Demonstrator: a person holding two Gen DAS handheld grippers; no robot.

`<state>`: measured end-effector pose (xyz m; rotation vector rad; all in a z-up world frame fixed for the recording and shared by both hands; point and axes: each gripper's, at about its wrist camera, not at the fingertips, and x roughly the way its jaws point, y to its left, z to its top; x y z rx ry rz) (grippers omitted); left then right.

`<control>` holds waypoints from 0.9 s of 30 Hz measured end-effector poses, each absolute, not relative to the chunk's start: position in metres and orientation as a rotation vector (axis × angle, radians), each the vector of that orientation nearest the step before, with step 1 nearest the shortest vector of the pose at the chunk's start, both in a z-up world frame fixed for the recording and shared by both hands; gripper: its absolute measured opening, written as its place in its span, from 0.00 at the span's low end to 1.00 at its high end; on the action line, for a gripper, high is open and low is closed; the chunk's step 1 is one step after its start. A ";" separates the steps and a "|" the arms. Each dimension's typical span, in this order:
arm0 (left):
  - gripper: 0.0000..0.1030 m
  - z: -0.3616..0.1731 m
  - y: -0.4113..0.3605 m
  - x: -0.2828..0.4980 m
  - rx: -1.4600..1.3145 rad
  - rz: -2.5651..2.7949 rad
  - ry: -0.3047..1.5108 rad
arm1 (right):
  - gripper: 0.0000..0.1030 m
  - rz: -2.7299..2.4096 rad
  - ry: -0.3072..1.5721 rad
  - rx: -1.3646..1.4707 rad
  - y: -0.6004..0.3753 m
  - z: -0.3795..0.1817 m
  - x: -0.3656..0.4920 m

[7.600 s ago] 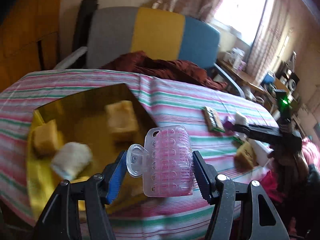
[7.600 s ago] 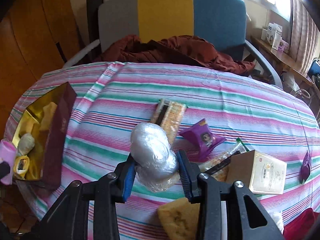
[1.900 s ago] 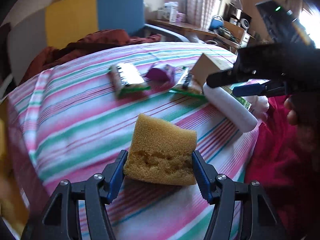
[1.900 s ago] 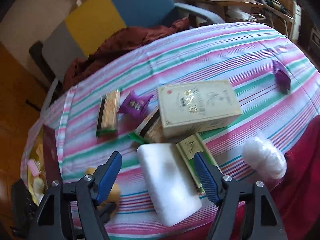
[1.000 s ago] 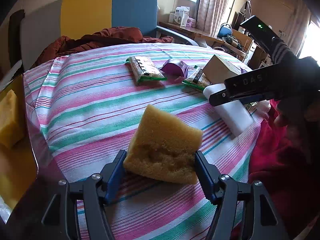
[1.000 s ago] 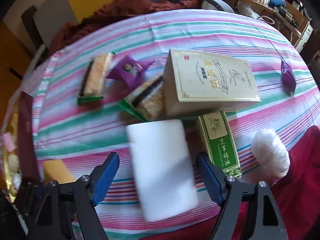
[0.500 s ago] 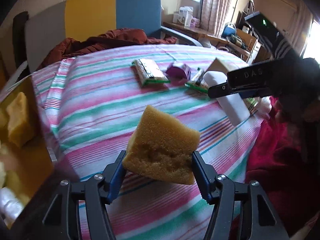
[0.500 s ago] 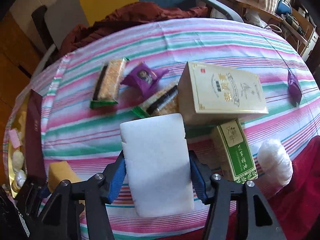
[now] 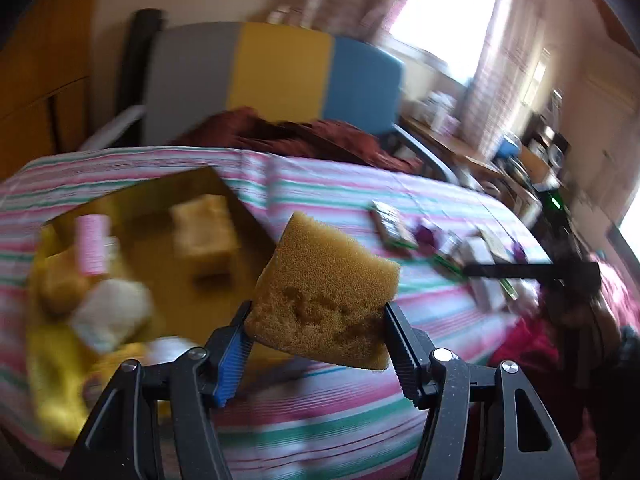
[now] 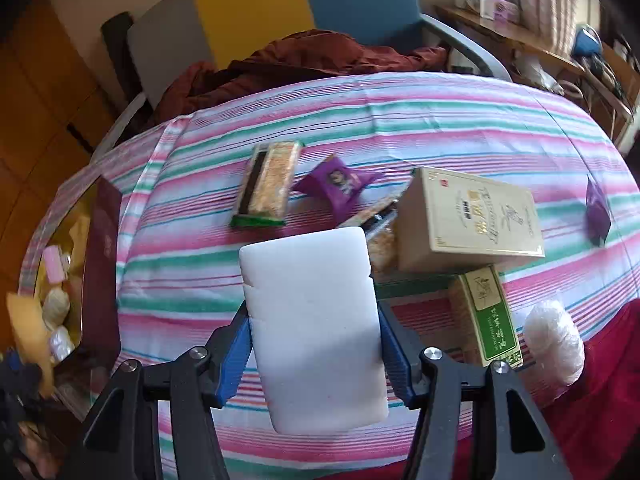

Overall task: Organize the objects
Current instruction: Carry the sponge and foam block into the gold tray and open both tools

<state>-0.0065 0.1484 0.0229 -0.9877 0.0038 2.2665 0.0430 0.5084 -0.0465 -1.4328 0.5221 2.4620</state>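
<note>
A yellow sponge (image 9: pixel 324 296) hangs tilted above the striped tablecloth, with my left gripper (image 9: pixel 318 320) shut on it, just right of an open gold-lined box (image 9: pixel 168 276). The box holds another sponge (image 9: pixel 204 232), a pink roller (image 9: pixel 93 244) and a white ball (image 9: pixel 110 314). My right gripper (image 10: pixel 314 332) is shut on a white foam block (image 10: pixel 316 320), held over the table's near edge. In the right wrist view, the box (image 10: pixel 102 264) lies at the far left and the held sponge (image 10: pixel 28 328) shows beside it.
On the cloth lie a beige carton (image 10: pixel 468 220), a green carton (image 10: pixel 486 316), a snack bar (image 10: pixel 268 184), two purple packets (image 10: pixel 340 184) and a wrapped white ball (image 10: pixel 554 344). A grey, yellow and blue chair (image 10: pixel 256 12) with brown cloth stands behind the table.
My left gripper has swung left and risen with the sponge, bringing the gold box into view. My right gripper has shut on the white block and lifted it slightly.
</note>
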 end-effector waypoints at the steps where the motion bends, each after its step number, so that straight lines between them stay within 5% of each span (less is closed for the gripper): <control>1: 0.62 0.025 0.136 -0.011 -0.992 2.293 -0.018 | 0.57 2.478 0.508 -1.438 0.502 -0.044 0.041; 17: 0.62 0.017 -0.003 -0.052 -1.084 2.594 -0.172 | 0.57 2.899 0.396 -1.510 0.308 -0.004 -0.018; 22: 0.69 0.000 -0.019 -0.066 -1.170 2.621 -0.144 | 0.58 2.923 0.369 -1.540 0.280 -0.009 -0.035; 24: 0.79 -0.010 -0.022 -0.070 -1.224 2.614 -0.132 | 0.60 2.905 0.330 -1.541 0.274 -0.014 -0.041; 27: 0.82 -0.021 -0.026 -0.069 -1.265 2.608 -0.152 | 0.70 2.878 0.260 -1.592 0.261 -0.026 -0.050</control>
